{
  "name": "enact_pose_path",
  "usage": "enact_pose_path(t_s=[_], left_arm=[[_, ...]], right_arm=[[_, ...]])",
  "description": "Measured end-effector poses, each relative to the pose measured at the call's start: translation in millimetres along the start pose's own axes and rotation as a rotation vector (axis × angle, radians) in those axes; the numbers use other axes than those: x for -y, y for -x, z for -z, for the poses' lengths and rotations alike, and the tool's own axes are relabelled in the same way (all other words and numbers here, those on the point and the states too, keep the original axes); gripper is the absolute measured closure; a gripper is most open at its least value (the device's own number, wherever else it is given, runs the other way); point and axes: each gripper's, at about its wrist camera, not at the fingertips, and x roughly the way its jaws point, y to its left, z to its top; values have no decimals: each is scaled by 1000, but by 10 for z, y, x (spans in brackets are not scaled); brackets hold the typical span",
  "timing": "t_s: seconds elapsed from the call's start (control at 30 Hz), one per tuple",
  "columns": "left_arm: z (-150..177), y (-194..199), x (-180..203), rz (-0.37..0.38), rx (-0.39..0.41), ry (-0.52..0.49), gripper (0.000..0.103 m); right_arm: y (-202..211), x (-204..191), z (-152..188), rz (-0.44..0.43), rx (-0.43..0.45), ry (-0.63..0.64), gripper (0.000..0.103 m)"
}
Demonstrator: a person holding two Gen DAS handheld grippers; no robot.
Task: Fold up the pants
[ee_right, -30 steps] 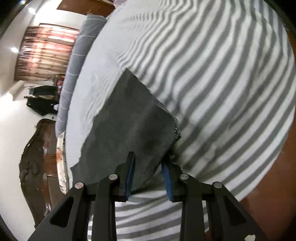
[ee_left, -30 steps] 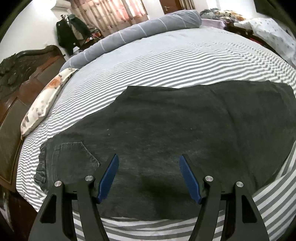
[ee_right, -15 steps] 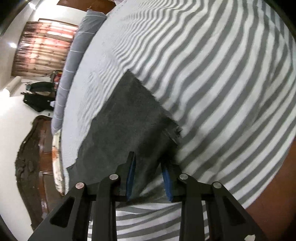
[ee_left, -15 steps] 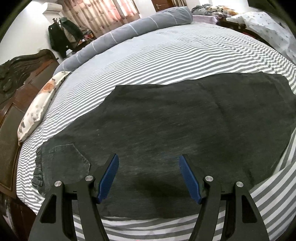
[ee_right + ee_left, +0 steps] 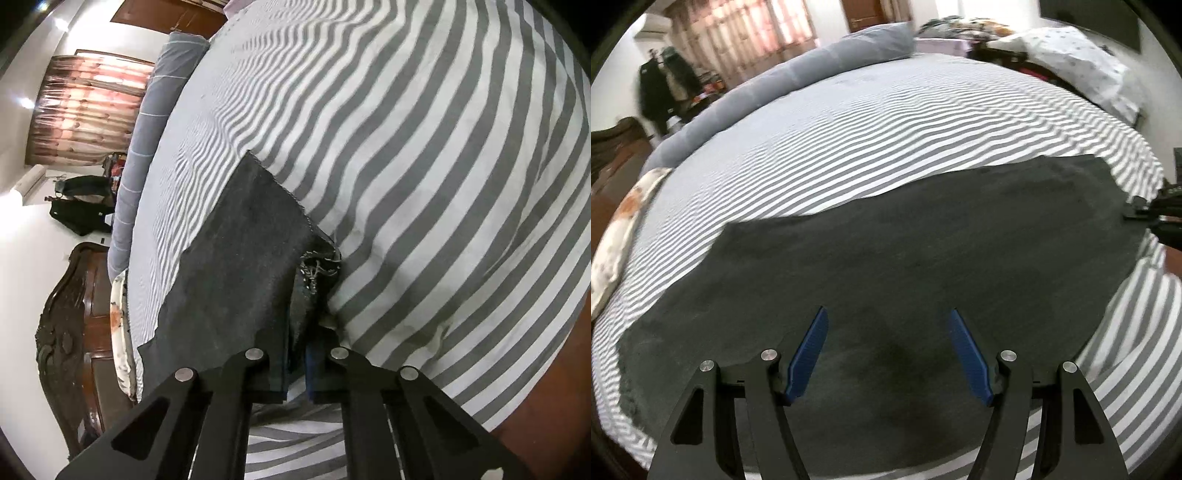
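Observation:
Dark grey jeans (image 5: 905, 266) lie flat across the striped bed, legs doubled, hems toward the right. My left gripper (image 5: 886, 354) is open and empty, hovering over the near middle of the jeans. My right gripper (image 5: 295, 365) is shut on the frayed hem end of the jeans (image 5: 240, 266), with the cloth bunched between its pads. The right gripper also shows at the right edge of the left wrist view (image 5: 1156, 214), at the hem corner.
The grey-and-white striped bed cover (image 5: 886, 122) spreads all around. A long grey bolster (image 5: 783, 77) lies along the far side. A floral pillow (image 5: 617, 229) and a carved wooden headboard (image 5: 70, 321) are at the left. Dark clothes (image 5: 661, 92) hang by the curtains.
My right gripper has closed on the jeans' hem end. My left gripper has shifted right along the jeans, so the back pocket is out of view.

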Motion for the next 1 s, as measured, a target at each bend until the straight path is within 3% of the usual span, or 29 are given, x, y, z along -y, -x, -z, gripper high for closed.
enact_pose_path(t_s=[0.1, 0.17, 0.23, 0.37, 0.57, 0.73, 0.8, 0.87, 0.93, 1.0], left_arm=[[-85, -93, 131, 51, -9, -13, 48], [-127, -192, 176, 97, -42, 3, 74], [-144, -301, 187, 131, -85, 29, 80], [-108, -505, 159, 135, -145, 81, 80], [-95, -503, 116, 162, -135, 111, 80], [-111, -398, -192, 227, -121, 232, 79], [-110, -307, -357, 234, -100, 267, 74], [-94, -173, -577, 225, -72, 304, 59], [-48, -19, -853, 189, -33, 345, 51], [12, 86, -1076, 168, -11, 381, 48]], right_arm=[[72, -96, -2, -18, 18, -2, 96], [120, -129, -2, -32, 24, 1, 96], [158, -214, -13, -48, 27, 4, 96], [240, -417, -22, -80, 38, 27, 97], [284, -931, -6, -107, 34, 126, 97], [174, -1577, 124, -131, -2, 254, 97], [55, -1889, 238, -149, -34, 314, 97], [-68, -2119, 362, -160, -61, 359, 97], [-244, -2392, 536, -169, -100, 415, 97], [-439, -2628, 744, -175, -145, 473, 97]])
